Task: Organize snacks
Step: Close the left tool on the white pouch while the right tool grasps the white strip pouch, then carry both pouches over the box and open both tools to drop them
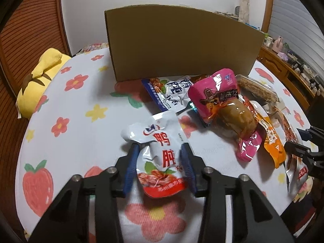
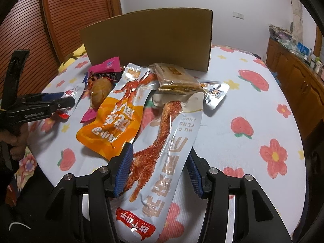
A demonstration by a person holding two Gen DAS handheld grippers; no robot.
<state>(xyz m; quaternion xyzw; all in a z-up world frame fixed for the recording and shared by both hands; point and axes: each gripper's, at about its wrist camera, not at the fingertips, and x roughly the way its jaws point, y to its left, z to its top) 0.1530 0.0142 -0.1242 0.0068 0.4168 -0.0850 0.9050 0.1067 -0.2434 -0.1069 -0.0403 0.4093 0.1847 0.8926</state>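
Note:
On a flowered bed sheet (image 1: pixel 81 121), my left gripper (image 1: pixel 160 158) has its blue pads pressed on both sides of a white and red snack pouch (image 1: pixel 162 141), which is pinched narrow between them. The right wrist view shows the left gripper (image 2: pixel 66 101) with that pouch (image 2: pixel 69 93). My right gripper (image 2: pixel 159 168) is shut on a long white chicken-foot pouch (image 2: pixel 172 141) that runs back over its body. At the right edge of the left wrist view is the right gripper (image 1: pixel 297 141). An open cardboard box (image 1: pixel 182 44) (image 2: pixel 149 40) stands behind the pile.
The pile holds a pink drumstick pouch (image 1: pixel 214 95), a blue and white pouch (image 1: pixel 170 93), an orange pouch (image 2: pixel 115 121), a biscuit pack (image 2: pixel 176 79) and a small silver pouch (image 2: pixel 216 93). A yellow plush (image 1: pixel 38 83) lies far left. A wooden cabinet (image 2: pixel 293 64) stands right.

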